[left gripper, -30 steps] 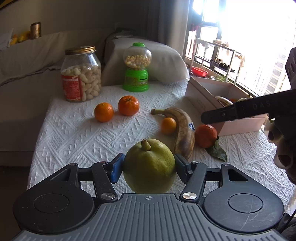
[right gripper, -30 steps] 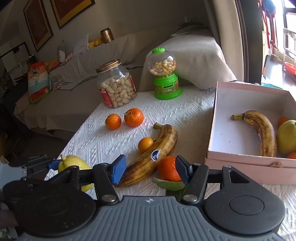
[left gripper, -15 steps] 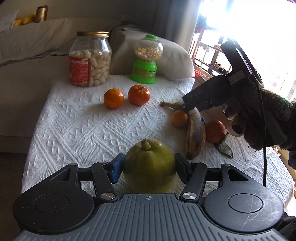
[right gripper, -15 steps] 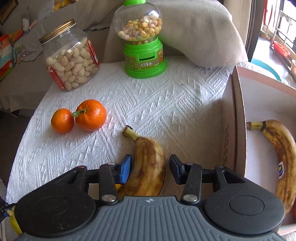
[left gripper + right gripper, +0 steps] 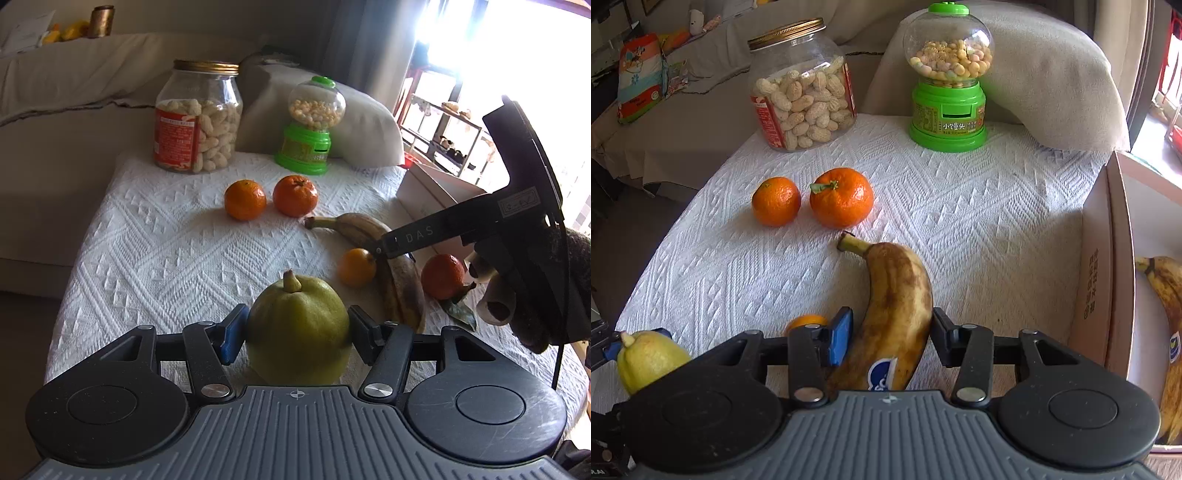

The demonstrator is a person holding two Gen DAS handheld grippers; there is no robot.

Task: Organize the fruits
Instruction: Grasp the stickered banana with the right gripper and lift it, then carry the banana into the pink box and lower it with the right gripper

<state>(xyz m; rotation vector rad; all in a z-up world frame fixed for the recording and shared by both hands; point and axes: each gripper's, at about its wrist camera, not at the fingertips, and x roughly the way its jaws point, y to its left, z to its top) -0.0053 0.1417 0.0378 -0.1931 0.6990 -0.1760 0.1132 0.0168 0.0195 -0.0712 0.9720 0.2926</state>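
Left hand-held gripper (image 5: 297, 328): both pads against the sides of the yellow-green citrus (image 5: 298, 330), stem up, at the near edge of the white-cloth surface (image 5: 166, 251). Right hand-held gripper (image 5: 891, 334): straddles the spotted banana (image 5: 897, 306), which lies on the surface w/ stem pointing away; blue pad at the peel, full clamping cannot be told. Pink box (image 5: 1108, 266) to the right holds another banana (image 5: 1167, 291). Two oranges (image 5: 812, 199) sit side by side beyond.

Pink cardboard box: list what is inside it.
In the right wrist view, the pink cardboard box holds a brown-spotted banana with a blue sticker. The box runs past the frame edge, and its near wall hides part of the floor, so other contents cannot be seen.
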